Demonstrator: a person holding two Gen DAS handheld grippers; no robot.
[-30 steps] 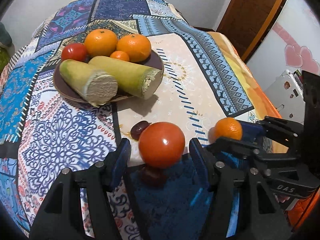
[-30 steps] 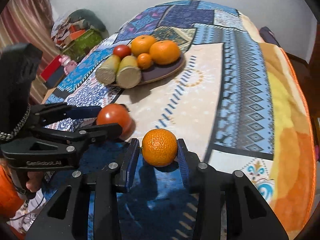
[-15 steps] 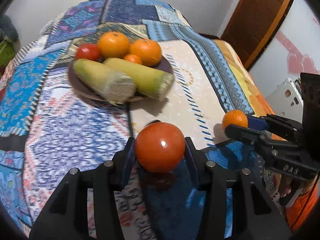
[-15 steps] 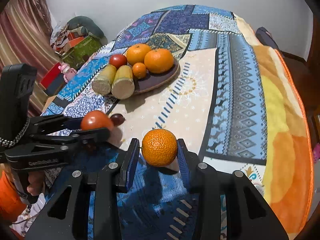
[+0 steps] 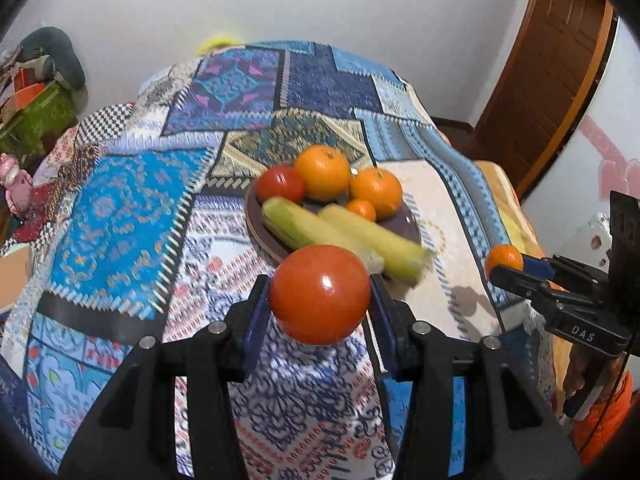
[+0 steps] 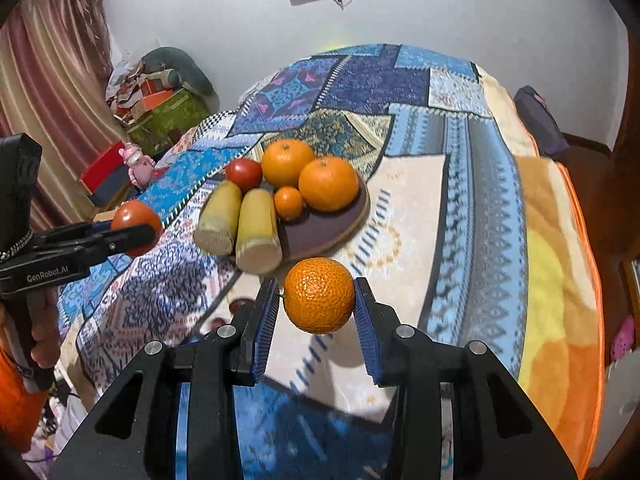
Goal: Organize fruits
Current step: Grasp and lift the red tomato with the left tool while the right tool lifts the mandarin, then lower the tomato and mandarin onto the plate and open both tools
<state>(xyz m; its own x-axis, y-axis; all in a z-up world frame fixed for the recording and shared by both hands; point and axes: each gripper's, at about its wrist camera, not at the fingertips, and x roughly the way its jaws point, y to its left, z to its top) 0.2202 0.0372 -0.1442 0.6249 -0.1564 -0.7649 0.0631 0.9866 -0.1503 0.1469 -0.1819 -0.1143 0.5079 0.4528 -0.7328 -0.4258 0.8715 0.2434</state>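
Note:
My left gripper (image 5: pixel 320 300) is shut on a red tomato (image 5: pixel 320 294) and holds it in the air, just in front of the brown plate (image 5: pixel 404 224). The plate holds a red tomato (image 5: pixel 280 184), two big oranges (image 5: pixel 322 172), a small orange (image 5: pixel 362 209) and two yellow-green cut stalks (image 5: pixel 312 232). My right gripper (image 6: pixel 316 306) is shut on a mandarin (image 6: pixel 319 295), lifted in front of the same plate (image 6: pixel 328 228). The left gripper with its tomato (image 6: pixel 134 222) shows at the left of the right wrist view.
A patchwork cloth (image 5: pixel 120 208) covers the table. Two small dark fruits (image 6: pixel 240 305) lie on it near the front, left of my right gripper. A wooden door (image 5: pixel 552 64) stands at the back right, and clutter (image 6: pixel 160 104) sits against the wall at left.
Both grippers have risen from the cloth with their fruit. The left one shut on the tomato and carried it toward the plate; the right one kept its hold on the mandarin.

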